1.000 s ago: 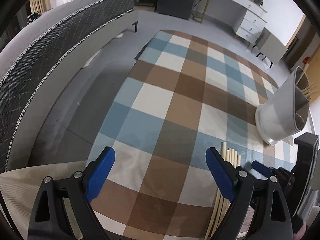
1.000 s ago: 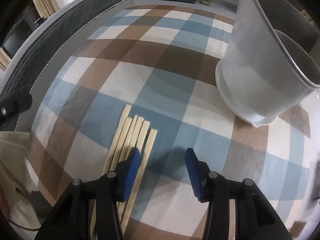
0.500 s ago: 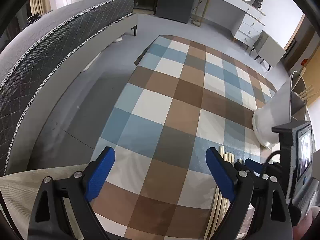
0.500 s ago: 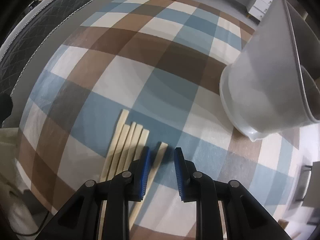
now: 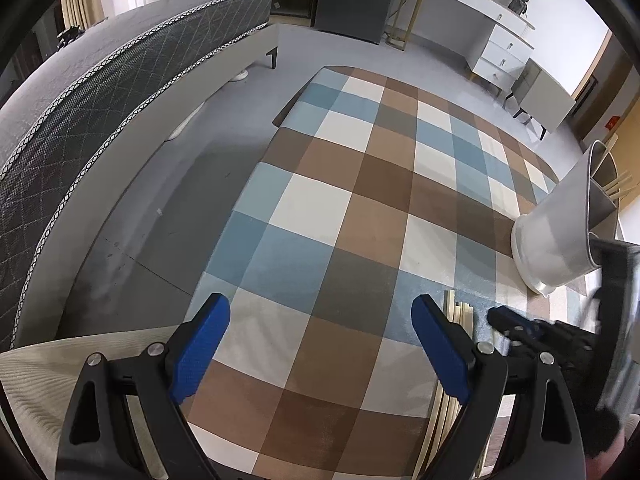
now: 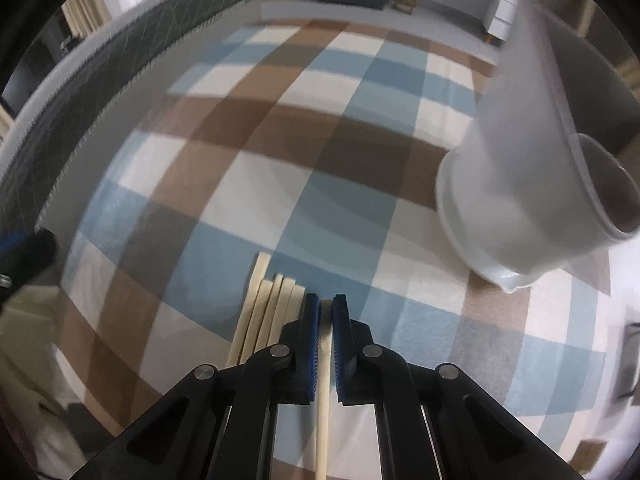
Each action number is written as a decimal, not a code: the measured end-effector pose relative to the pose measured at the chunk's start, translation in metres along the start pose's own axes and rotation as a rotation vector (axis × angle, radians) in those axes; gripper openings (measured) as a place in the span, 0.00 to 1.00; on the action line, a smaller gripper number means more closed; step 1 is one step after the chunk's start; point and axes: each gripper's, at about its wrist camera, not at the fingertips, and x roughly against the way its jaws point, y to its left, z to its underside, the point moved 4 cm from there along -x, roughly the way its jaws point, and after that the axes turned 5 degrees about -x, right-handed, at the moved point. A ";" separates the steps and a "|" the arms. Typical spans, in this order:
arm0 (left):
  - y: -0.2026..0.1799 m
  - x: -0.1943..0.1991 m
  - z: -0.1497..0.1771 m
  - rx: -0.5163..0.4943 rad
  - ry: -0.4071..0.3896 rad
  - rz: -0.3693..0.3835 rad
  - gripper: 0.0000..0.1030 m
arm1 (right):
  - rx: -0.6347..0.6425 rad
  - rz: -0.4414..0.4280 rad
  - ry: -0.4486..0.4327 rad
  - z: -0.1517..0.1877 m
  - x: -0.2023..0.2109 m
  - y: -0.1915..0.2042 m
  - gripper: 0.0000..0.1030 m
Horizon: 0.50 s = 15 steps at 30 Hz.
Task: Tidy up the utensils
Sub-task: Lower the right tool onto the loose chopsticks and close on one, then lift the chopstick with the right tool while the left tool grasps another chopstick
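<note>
Your left gripper [image 5: 320, 344] hangs over the checked tablecloth [image 5: 372, 184], jaws wide apart with nothing between them; a grey mattress [image 5: 100, 92] lies far to its left. To its right, your right gripper [image 6: 326, 320] is clamped on one pale chopstick [image 6: 323, 412]. The other chopsticks [image 6: 268, 304] lie just left of that claw. The white utensil holder [image 6: 520, 184] stands ahead to its right, clear of the jaws.
</note>
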 end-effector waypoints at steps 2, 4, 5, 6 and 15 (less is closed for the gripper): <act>-0.004 -0.001 0.001 -0.014 0.002 -0.004 0.87 | -0.027 -0.028 -0.042 0.000 0.010 -0.007 0.05; -0.009 -0.006 0.003 -0.031 0.014 -0.010 0.87 | -0.062 -0.063 -0.094 0.000 0.025 -0.015 0.05; -0.011 -0.008 0.004 -0.036 0.022 -0.010 0.87 | -0.079 -0.076 -0.113 0.000 0.031 -0.016 0.05; -0.013 -0.012 0.005 -0.041 0.029 -0.009 0.87 | -0.105 -0.107 -0.143 0.001 0.039 -0.021 0.05; -0.045 -0.044 0.023 -0.103 0.146 0.041 0.87 | -0.339 -0.265 -0.281 0.013 0.075 -0.068 0.05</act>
